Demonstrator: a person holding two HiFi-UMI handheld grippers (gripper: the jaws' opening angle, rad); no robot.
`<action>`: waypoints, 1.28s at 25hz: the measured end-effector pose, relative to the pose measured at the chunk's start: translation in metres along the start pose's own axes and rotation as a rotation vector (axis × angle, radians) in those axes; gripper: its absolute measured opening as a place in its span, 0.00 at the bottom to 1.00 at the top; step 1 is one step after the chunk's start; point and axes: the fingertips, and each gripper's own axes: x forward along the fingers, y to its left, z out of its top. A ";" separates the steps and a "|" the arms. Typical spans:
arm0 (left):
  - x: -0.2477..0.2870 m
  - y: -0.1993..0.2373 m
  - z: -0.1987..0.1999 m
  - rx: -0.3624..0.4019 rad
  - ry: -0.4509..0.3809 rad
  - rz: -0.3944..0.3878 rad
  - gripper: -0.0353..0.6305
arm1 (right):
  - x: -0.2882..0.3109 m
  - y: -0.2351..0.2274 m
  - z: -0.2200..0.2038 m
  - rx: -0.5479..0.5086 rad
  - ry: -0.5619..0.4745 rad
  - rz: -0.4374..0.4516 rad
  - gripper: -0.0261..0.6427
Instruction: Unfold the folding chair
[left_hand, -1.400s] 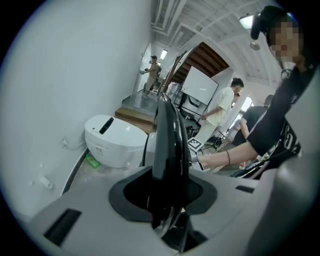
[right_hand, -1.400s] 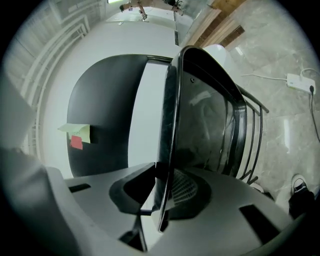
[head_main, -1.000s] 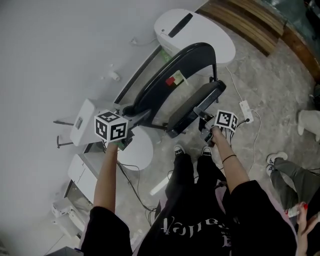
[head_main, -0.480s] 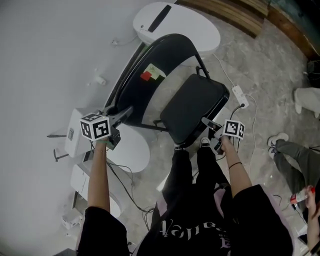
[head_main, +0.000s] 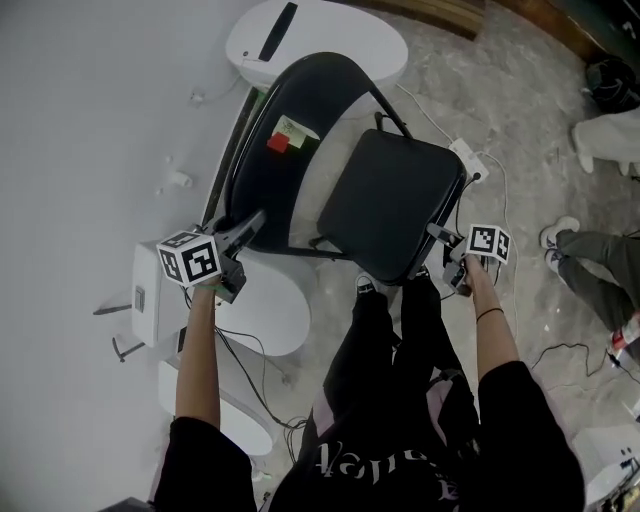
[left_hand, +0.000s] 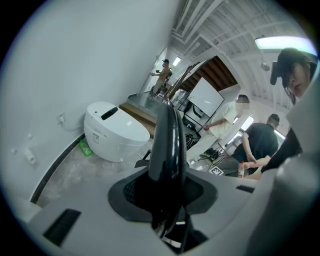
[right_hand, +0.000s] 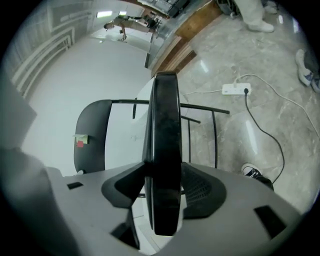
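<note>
The black folding chair stands open on the floor, its backrest (head_main: 290, 130) toward the wall and its seat (head_main: 390, 200) lying flat. My left gripper (head_main: 237, 236) is shut on the backrest's side edge (left_hand: 167, 135), which fills the gap between the pads; its jaws have just been closing further. My right gripper (head_main: 447, 250) is at the seat's front corner. The seat's edge (right_hand: 164, 125) still stands between its jaws, which have just been opening, and a sliver of light shows beside one pad. The backrest (right_hand: 92, 135) with its red and green tags appears beyond.
A white oval appliance (head_main: 315, 40) stands behind the chair. White boxes (head_main: 155, 295) line the wall at left. A power strip (head_main: 468, 160) and cables lie on the floor right of the seat. Other people's legs (head_main: 600, 270) are at the far right.
The seat has swung down from nearly folded to flat. My right gripper went down and rightward with its front edge. My left gripper sank a little on the backrest.
</note>
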 end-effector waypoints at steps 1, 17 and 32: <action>0.002 0.002 -0.003 0.010 0.001 -0.002 0.24 | -0.003 -0.009 -0.001 0.009 -0.033 -0.026 0.35; 0.065 -0.043 -0.080 0.036 0.088 -0.160 0.21 | -0.050 -0.145 -0.020 0.027 -0.268 -0.195 0.20; 0.099 -0.038 -0.110 0.005 0.075 0.020 0.33 | -0.030 -0.116 -0.056 -0.077 -0.154 -0.126 0.19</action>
